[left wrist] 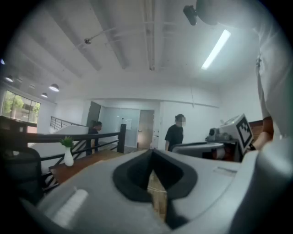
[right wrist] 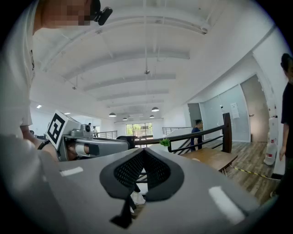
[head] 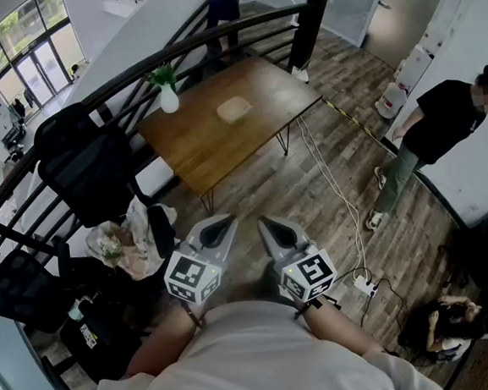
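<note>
Head view: we see left gripper [head: 220, 228] and right gripper [head: 270, 225] side by side, fingers pressed together, both empty; brown rectangular wooden table [head: 205, 142] well beyond fingertips.

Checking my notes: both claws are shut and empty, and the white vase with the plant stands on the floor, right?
No: the head view shows the white vase standing on the wooden table instead. The left claw and right claw are indeed shut and empty.
</note>
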`<act>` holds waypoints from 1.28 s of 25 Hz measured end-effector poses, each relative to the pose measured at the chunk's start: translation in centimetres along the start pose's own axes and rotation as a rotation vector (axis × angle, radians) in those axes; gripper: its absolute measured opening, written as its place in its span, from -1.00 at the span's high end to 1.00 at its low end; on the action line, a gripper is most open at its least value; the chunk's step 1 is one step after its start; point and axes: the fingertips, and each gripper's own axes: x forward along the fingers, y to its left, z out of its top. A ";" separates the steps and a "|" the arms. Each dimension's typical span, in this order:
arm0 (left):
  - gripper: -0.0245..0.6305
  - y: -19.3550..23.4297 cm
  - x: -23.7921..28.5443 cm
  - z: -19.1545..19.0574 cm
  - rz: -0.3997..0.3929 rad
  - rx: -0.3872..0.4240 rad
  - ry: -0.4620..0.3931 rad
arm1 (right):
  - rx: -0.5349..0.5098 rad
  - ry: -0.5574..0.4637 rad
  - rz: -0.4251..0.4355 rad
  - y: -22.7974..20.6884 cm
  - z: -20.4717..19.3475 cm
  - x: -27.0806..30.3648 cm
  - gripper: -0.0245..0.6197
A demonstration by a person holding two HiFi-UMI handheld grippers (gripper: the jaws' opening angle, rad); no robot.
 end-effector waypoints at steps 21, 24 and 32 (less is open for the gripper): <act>0.92 2.7 4.9 -1.0 -0.003 -0.039 0.012 | 0.007 -0.002 0.011 -5.1 0.1 3.3 0.90; 0.92 3.4 8.0 -1.0 -0.003 -0.040 0.018 | 0.019 0.004 0.007 -8.2 0.1 4.0 0.90; 0.92 4.6 20.0 -0.5 -0.013 -0.049 0.036 | 0.045 0.003 0.014 -20.1 1.1 5.1 0.90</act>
